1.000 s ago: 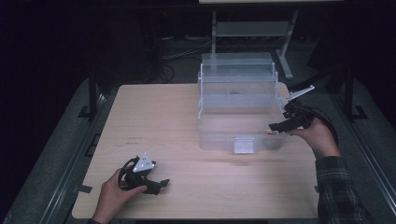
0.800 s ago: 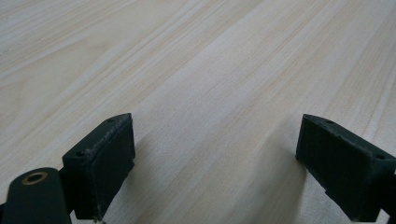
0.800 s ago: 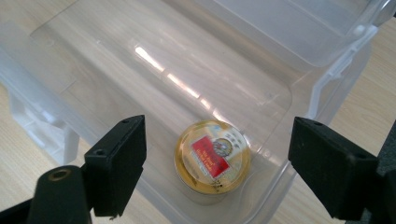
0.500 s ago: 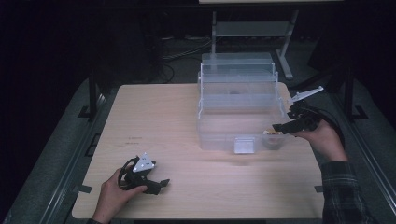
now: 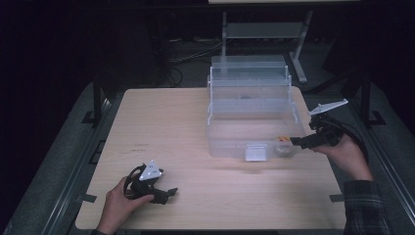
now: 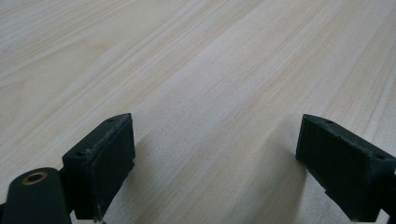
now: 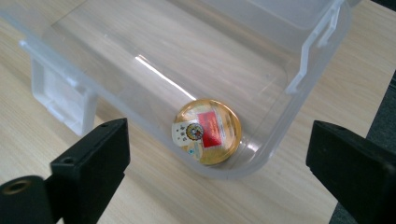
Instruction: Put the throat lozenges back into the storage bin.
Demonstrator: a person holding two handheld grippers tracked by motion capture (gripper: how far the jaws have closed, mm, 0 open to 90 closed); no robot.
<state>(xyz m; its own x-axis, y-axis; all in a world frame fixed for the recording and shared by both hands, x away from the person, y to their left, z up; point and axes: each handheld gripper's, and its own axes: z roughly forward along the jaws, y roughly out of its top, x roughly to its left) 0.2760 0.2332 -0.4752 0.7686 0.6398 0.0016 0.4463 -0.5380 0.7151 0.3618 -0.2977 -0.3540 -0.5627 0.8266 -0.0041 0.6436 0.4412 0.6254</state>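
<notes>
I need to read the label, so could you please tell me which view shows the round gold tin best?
The right gripper view: the round gold tin lies flat in the clear box's corner, lid and red label facing up. In the high view it is a small blur.

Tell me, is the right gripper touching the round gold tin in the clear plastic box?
Apart. In the right gripper view the right gripper has open jaws either side of the round gold tin, which lies in the clear plastic box.
</notes>
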